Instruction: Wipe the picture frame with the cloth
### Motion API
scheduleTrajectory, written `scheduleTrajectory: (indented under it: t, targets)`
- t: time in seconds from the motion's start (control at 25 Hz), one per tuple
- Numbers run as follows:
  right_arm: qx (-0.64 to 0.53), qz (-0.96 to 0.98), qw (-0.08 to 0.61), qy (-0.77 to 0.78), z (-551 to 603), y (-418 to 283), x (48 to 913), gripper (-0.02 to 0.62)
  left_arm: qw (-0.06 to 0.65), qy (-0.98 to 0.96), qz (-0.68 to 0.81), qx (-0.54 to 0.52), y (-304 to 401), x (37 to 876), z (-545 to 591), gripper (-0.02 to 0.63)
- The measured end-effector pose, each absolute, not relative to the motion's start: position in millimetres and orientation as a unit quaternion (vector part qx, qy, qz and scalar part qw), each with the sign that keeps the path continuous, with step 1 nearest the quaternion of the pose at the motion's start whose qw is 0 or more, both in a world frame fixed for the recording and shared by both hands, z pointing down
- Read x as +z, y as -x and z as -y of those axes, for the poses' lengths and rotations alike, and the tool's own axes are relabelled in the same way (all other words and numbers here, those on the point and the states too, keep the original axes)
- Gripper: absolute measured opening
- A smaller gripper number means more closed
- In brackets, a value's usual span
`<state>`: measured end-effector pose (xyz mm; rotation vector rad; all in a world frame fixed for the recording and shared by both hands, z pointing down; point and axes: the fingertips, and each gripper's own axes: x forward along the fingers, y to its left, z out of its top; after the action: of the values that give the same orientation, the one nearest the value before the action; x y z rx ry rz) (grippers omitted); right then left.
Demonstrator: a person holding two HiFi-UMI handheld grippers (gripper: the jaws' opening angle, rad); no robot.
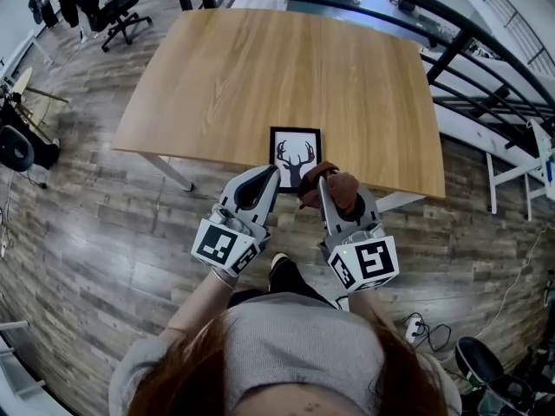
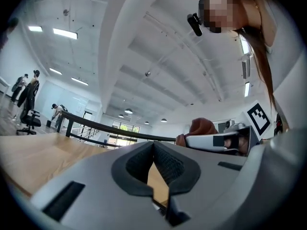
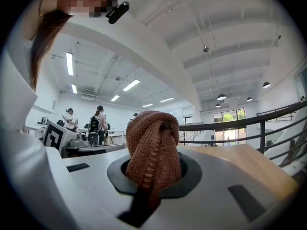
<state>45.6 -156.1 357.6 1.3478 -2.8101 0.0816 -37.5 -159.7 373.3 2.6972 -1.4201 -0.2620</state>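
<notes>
Head view: picture frame (image 1: 295, 156) lay flat at the table's (image 1: 260, 68) near edge, a bit right of its middle, black border, antler print facing up. Left gripper (image 1: 272, 173) and right gripper (image 1: 322, 185) were side by side at that edge, both aimed toward the far edge. Left tips sat at the frame's near-left corner, right tips at its near-right corner. Brown knit cloth (image 1: 338, 185) was bunched at the right tips and overlapped the frame's near edge; whether it touched the frame, can't tell from here. Office chair (image 1: 117, 14) stood on the plank floor (image 1: 87, 224) beyond the far-left corner, dark railing (image 1: 451, 46) ran past the far-right side. Left gripper view: tongs fully closed, pads pressed together at the tips, nothing between them. Tabletop stretched out on the left, the right gripper with the cloth showed just beside on the right, railing behind. Right gripper view: tongs clamped on the cloth, a thick folded wad standing up out of the pads and hiding the tips. Tabletop on the right, the left gripper's marker cube (image 3: 54, 139) at the left, people (image 3: 96, 121) standing far back in the room.
</notes>
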Motion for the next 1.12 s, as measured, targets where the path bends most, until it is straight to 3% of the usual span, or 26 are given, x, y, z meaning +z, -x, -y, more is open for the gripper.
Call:
scheduleTrajectory:
  t: [0.4,1.12]
  targets:
    - [0.018,0.906,0.009,-0.422,52,-5,345,0.046,0.039,-0.879,0.454,-0.140,69,349,53,0.009]
    - [0.007,0.882,-0.009,-0.472,-138,-4,340,0.046,0.022,-0.882,0.456,-0.116,75,341,-106,0.009]
